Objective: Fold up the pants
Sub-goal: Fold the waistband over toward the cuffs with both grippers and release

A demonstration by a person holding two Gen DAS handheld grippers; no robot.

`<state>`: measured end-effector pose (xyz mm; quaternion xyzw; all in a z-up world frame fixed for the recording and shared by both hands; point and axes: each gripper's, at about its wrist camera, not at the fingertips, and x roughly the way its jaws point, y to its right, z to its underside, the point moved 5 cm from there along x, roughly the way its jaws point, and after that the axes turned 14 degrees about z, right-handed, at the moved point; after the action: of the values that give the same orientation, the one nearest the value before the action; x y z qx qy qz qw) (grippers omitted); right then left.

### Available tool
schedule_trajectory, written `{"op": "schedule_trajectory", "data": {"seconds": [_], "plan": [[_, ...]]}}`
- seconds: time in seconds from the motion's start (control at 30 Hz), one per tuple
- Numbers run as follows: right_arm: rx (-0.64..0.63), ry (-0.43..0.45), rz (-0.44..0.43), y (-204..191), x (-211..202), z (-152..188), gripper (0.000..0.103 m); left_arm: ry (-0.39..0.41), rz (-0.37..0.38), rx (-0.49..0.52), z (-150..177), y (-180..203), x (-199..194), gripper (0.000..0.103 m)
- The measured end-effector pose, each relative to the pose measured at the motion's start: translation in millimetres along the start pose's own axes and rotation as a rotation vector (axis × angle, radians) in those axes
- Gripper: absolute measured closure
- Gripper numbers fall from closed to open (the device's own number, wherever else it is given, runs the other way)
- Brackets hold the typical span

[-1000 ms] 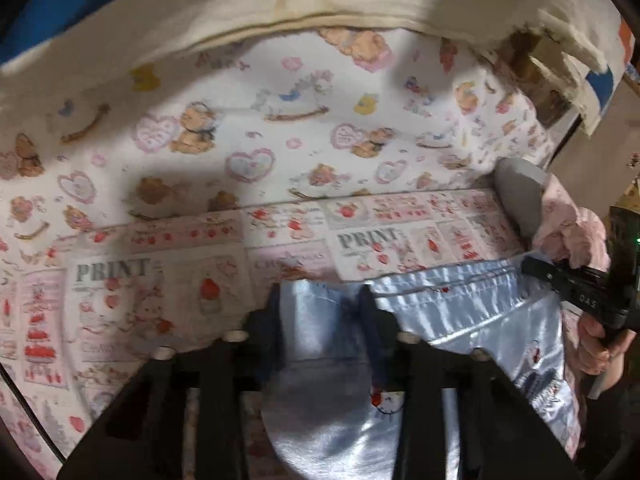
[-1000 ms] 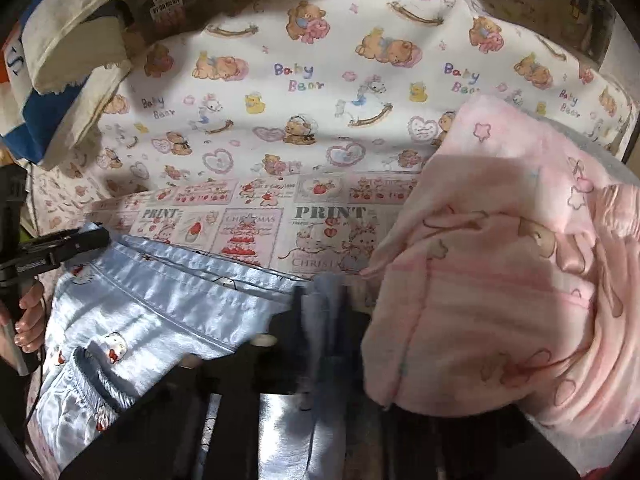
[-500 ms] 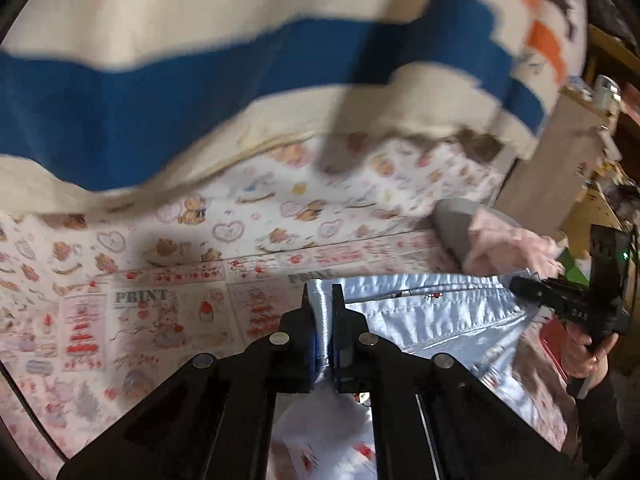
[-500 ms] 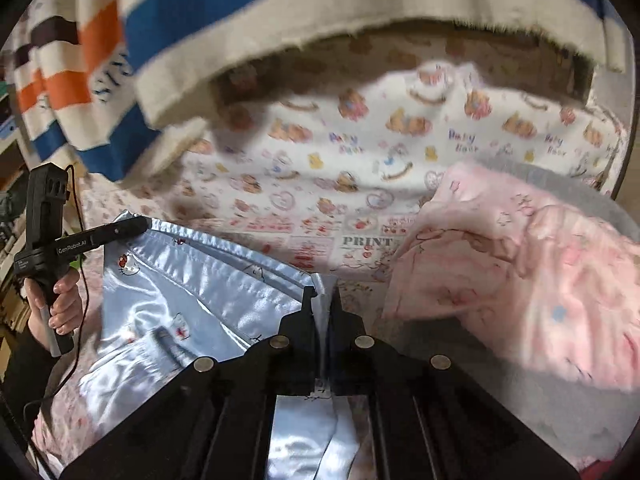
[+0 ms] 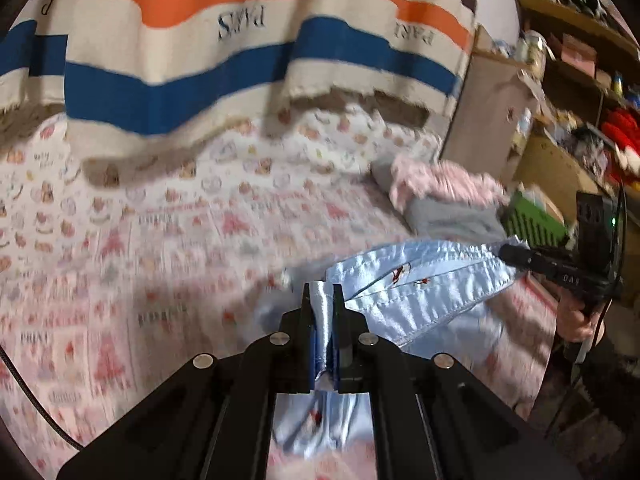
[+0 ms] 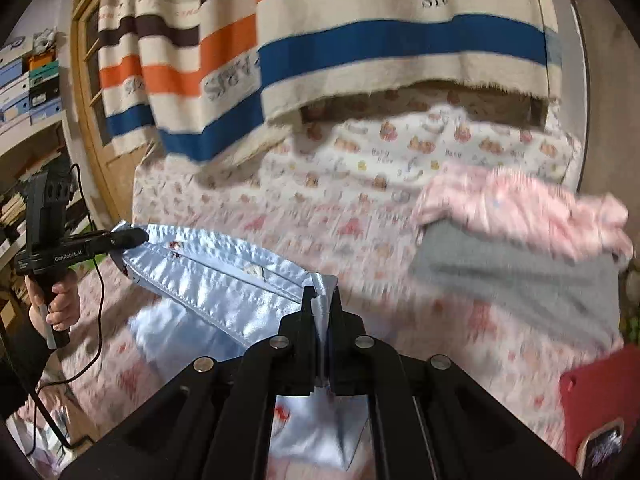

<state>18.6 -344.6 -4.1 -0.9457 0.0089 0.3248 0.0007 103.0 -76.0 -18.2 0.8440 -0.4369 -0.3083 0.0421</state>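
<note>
The pants (image 5: 416, 280) are seen as glossy, smooth satin cloth. A matt printed cotton sheet (image 5: 160, 240) is spread beneath. The striped blanket (image 6: 360, 52) is woven, rough-edged. Gripper fingers (image 6: 308, 320) look matt plastic.

- On the striped blanket (image 6: 360, 40) hanging behind the bed we read "PARIS", upside down, several times over in the right wrist view.
- In the left wrist view the same blanket (image 5: 240, 60) shows "PARIS" upside down, blurred.
- On the left gripper (image 6: 128, 237), along its side, we read "GenRobot.AI".
- On the right gripper (image 5: 510, 255) we make out "DAS".
- On the printed bedsheet (image 6: 380, 152) we faintly read "Baby Bear"; in the left wrist view the bedsheet (image 5: 120, 280) carries a blurred "PRINT".
</note>
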Motion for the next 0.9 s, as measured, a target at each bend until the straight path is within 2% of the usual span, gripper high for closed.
{"op": "schedule_trajectory", "data": {"seconds": [0.13, 0.2, 0.27, 0.33, 0.37, 0.43, 0.6, 0.73, 0.83, 0.9], "plan": [[0.000, -0.058, 0.002, -1.4, 4.9, 31.1, 0.099, -0.046, -0.027, -0.002, 28.3, 3.4, 0.2, 0.096], [0.021, -0.076, 0.001, 2.1, 5.8, 38.9, 0.099, -0.051, -0.031, -0.010, 36.3, 2.7, -3.8, 0.092], [0.047, -0.078, 0.002, 8.6, 0.1, 43.0, 0.095, -0.040, -0.035, -0.013, 41.0, 3.5, -12.0, 0.091], [0.054, -0.062, 0.022, 13.6, -8.2, 44.3, 0.086, -0.025, -0.043, -0.010, 42.2, 6.0, -22.7, 0.091], [0.049, -0.048, 0.041, 15.7, -12.9, 44.0, 0.085, -0.019, -0.045, -0.010, 43.3, 7.0, -27.6, 0.090], [0.047, -0.017, 0.065, 20.0, -23.8, 42.4, 0.075, -0.001, -0.052, -0.012, 42.4, 9.2, -37.0, 0.084], [0.089, 0.054, 0.071, 26.0, -41.5, 28.5, 0.069, 0.068, -0.059, -0.011, 30.0, 15.4, -51.7, 0.063], [0.078, 0.073, 0.084, 17.7, -40.4, 18.9, 0.068, 0.089, -0.062, -0.010, 18.5, 21.4, -48.5, 0.060], [0.061, 0.047, 0.078, 3.8, -30.9, 17.5, 0.068, 0.061, -0.110, -0.017, 16.1, 22.0, -32.8, 0.058], [0.054, 0.035, 0.073, -4.5, -24.2, 19.1, 0.068, 0.012, -0.143, -0.038, 21.0, 18.6, -18.1, 0.057]]}}
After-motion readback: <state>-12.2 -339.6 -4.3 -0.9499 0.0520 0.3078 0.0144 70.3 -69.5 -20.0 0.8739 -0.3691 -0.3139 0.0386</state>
